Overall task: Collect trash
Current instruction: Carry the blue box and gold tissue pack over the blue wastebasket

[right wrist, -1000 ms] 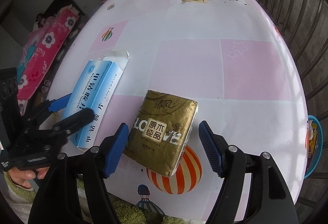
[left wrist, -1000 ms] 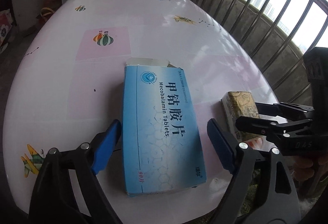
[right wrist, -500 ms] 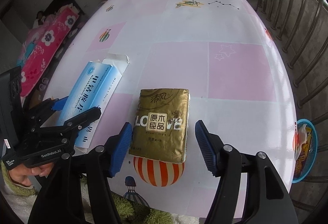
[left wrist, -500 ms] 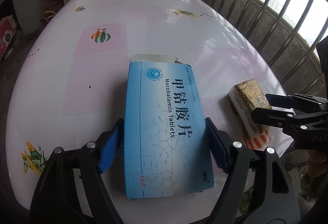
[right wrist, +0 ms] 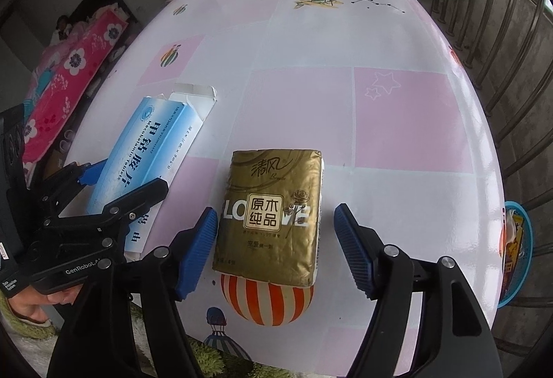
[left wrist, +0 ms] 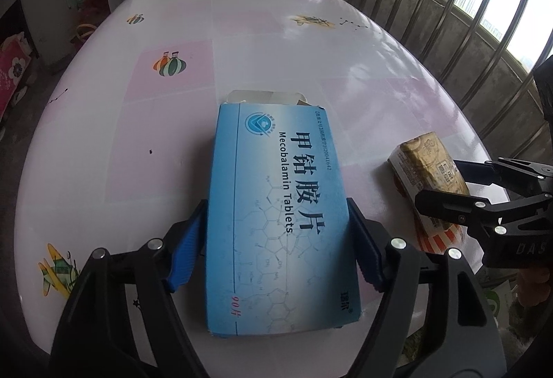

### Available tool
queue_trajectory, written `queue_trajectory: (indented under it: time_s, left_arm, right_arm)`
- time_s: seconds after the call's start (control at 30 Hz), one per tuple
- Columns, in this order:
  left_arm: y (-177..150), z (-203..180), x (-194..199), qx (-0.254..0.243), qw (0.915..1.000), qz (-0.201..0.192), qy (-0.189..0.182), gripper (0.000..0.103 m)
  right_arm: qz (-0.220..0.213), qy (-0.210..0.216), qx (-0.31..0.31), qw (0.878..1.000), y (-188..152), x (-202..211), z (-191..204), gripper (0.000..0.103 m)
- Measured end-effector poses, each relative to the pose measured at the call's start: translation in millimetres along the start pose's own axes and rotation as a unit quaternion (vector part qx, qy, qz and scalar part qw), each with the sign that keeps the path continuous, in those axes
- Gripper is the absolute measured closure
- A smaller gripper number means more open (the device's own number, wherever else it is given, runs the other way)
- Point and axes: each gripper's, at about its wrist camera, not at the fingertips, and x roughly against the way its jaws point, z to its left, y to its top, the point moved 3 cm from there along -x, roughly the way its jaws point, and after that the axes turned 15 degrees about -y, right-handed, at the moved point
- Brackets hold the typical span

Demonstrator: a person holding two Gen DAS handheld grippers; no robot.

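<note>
A blue medicine box, its far flap open, lies near the front of the pink-and-white table. My left gripper is shut on it, both blue pads against its long sides. A gold tissue pack lies flat to the right of the box. My right gripper straddles the pack and is open: the left pad touches its edge, the right pad stands apart from it. The left wrist view shows the pack with the right gripper over it. The left gripper shows in the right wrist view.
A metal railing runs close along the table's right side. A blue-rimmed container with wrappers in it sits below the table's right edge. Pink floral fabric lies beyond the left edge. A hand holds the left gripper.
The left gripper's jaws have narrowed onto the blue box, from a clear gap to contact. In the right wrist view the tissue pack now sits square between the jaws instead of slanted.
</note>
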Motion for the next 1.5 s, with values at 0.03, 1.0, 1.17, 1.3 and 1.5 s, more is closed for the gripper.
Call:
queue_trajectory:
  time_s: [0.03,1.0,1.17,1.3,1.5]
  left_arm:
    - [0.1,-0.1,-0.2,-0.001,1.0,0.0,0.001,0.032]
    - [25.5,-17.3,30.7,-0.04,0.9982,-0.045,-0.006,0.036]
    - [64.9,-54.3,41.9,-0.094,0.9919,-0.073,-0.046,0.036]
    - [99.7,-105.4,35.4,-0.148,0.9806,-0.075,-0.104,0.036]
    - [130.6,-221.1,-19.5,-0.227,0.951,-0.011,-0.21,0.036]
  right_arm:
    - [0.0,-0.001,0.0,1.0,0.0,-0.2,-0.2,0.035]
    - [-0.028,0.019,-0.048,0.998,10.1,33.5,-37.7,0.051]
    - [-0.052,-0.015,-0.092,0.994,17.9,76.1,-105.3,0.051]
    - [-0.058,-0.058,-0.179,0.981,4.2,104.1,-192.3,0.051]
    - [-0.019,-0.061,-0.338,0.939,-53.2,100.8,-309.6,0.051]
